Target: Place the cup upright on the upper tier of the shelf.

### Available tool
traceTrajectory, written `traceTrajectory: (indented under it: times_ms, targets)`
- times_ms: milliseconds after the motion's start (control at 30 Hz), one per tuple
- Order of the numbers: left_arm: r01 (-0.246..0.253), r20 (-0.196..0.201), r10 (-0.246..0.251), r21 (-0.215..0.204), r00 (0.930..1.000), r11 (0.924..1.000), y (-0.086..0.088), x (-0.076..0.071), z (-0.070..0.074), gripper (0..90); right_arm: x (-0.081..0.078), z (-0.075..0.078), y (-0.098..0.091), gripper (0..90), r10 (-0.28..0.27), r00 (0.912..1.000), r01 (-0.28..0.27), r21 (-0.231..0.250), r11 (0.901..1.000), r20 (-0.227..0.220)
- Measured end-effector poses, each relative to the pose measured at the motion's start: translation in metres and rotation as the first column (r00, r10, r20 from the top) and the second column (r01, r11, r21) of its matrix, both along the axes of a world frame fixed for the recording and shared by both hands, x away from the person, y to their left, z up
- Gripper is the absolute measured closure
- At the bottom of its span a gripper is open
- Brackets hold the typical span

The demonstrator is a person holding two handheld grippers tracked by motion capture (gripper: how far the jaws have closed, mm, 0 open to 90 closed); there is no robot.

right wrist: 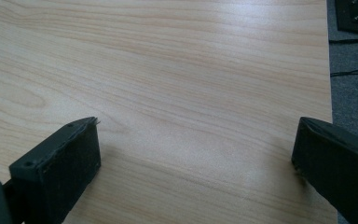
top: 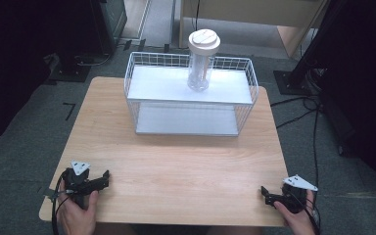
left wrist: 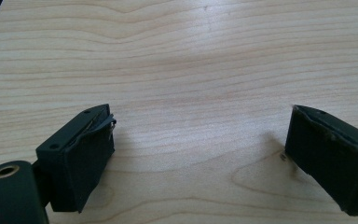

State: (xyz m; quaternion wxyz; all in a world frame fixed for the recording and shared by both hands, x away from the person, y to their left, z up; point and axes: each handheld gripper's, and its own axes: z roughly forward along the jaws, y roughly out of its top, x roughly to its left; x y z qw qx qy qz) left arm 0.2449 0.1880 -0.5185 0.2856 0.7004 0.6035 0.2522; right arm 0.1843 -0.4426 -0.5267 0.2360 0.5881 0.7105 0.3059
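Seen from above, a light wooden tabletop (top: 176,161) carries a white wire basket (top: 191,95) near its far edge, roughly centred between the left and right edges. The basket has two flat white shelves, one over the other. On the upper shelf a clear jar (top: 200,63) with a pale round lid (top: 204,41) stands upright, toward the back of the basket. At the near left corner of the tabletop, a person's hand holds the left gripper (top: 105,177), its jaws pointing across the table toward the right. At the near right corner, the other hand holds the right gripper (top: 265,194), its jaws pointing toward the left. Both grippers are well apart from the basket and from each other. In the left gripper view, the left gripper (left wrist: 200,140) has its two black jaws spread wide, with bare wood grain between them. In the right gripper view, the right gripper (right wrist: 196,149) also has its jaws spread wide with bare wood between them, and the table's edge and grey floor (right wrist: 354,93) show along the right side. Cables (top: 303,105) trail over the floor beyond the table's right edge.
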Motion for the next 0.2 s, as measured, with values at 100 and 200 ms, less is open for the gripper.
traceTrajectory:
  times_ms: [100,200]
  targets:
    - [0.000,0.000,0.000,0.000,1.0000,1.0000,0.0001,0.0000,0.0000,8.4,-0.0011,0.0002,0.0001,1.1,-0.003,1.0000,0.003,-0.002,1.0000,-0.002]
    - [0.000,0.000,0.000,0.000,1.0000,1.0000,0.0001,0.0001,0.0000,8.4,-0.0023,0.0001,0.0005,1.1,-0.004,1.0000,0.004,0.000,1.0000,0.000]
